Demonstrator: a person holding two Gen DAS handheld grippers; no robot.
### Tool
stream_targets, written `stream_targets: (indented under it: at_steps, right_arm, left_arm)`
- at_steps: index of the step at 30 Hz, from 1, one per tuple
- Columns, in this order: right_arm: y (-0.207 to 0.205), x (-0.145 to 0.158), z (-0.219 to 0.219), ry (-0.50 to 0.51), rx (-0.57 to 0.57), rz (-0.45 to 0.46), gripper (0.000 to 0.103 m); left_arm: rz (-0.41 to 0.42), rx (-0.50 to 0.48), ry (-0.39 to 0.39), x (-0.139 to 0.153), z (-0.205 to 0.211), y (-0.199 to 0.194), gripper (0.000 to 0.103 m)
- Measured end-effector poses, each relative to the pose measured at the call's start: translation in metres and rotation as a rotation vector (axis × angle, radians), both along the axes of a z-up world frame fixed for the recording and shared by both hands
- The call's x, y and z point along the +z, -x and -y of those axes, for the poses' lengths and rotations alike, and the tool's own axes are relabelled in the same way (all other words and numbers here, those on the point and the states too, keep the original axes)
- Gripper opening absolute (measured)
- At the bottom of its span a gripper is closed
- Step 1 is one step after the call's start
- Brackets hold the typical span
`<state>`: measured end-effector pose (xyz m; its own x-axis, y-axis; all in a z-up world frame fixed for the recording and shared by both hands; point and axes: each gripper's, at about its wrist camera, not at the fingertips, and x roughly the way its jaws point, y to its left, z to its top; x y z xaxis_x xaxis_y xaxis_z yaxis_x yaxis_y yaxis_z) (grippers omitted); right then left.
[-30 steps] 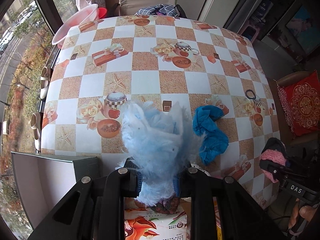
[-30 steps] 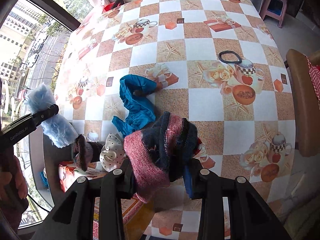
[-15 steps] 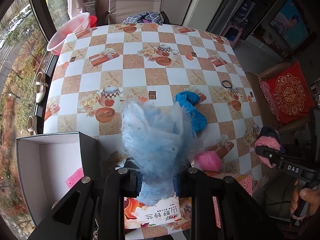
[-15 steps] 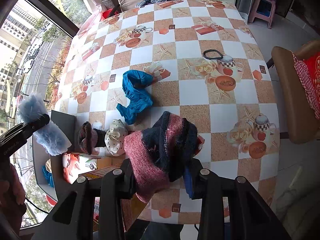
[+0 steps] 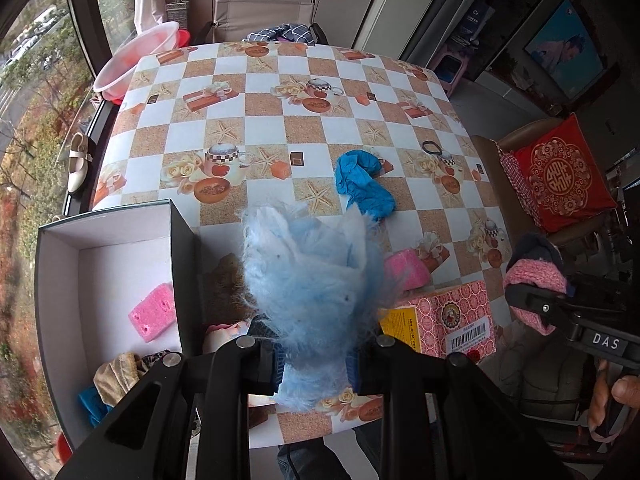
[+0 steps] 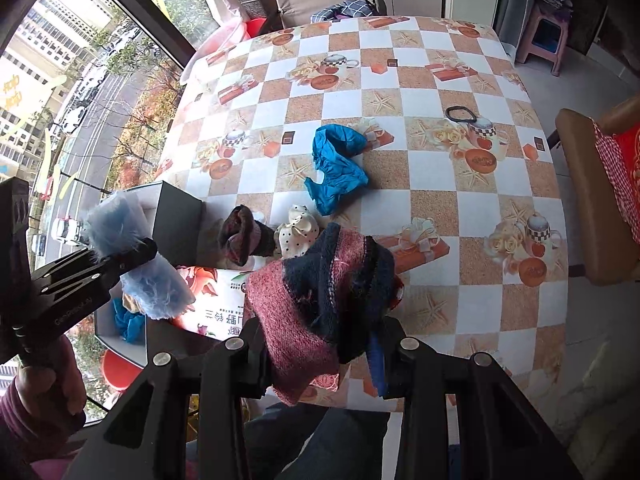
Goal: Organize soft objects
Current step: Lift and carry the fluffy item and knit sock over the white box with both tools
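My left gripper (image 5: 316,364) has its jaws pinched on a fluffy pale-blue piece (image 5: 308,280), with the open box (image 5: 56,264) down to the left of them. My right gripper (image 6: 320,344) clamps a pink-and-navy knit (image 6: 320,280) — the blue cloth (image 6: 334,168) lies on the table (image 6: 460,208) beyond its jaws.

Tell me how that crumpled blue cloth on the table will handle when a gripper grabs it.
The blue cloth lies bunched in loose folds, so it will probably droop and trail rather than hold its shape. It looks thin, so likely light. Its creased surface suggests the fingers may catch only one fold and partly unfurl it.
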<state>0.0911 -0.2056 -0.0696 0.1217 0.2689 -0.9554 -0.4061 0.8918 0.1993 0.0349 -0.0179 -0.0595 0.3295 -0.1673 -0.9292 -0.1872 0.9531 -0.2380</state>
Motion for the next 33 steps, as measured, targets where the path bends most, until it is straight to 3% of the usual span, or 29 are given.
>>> stream_targets:
  at_steps: [14, 33]
  right_arm:
    - [0.041, 0.001, -0.067, -0.005, 0.141, -0.005, 0.038]
    - [0.086, -0.013, -0.144, -0.007, 0.365, -0.023, 0.038]
  left_arm:
    - [0.026, 0.118, 0.016, 0.009, -0.039, 0.059, 0.026]
    - [0.028, 0.282, -0.038, 0.012, -0.077, 0.109, 0.026]
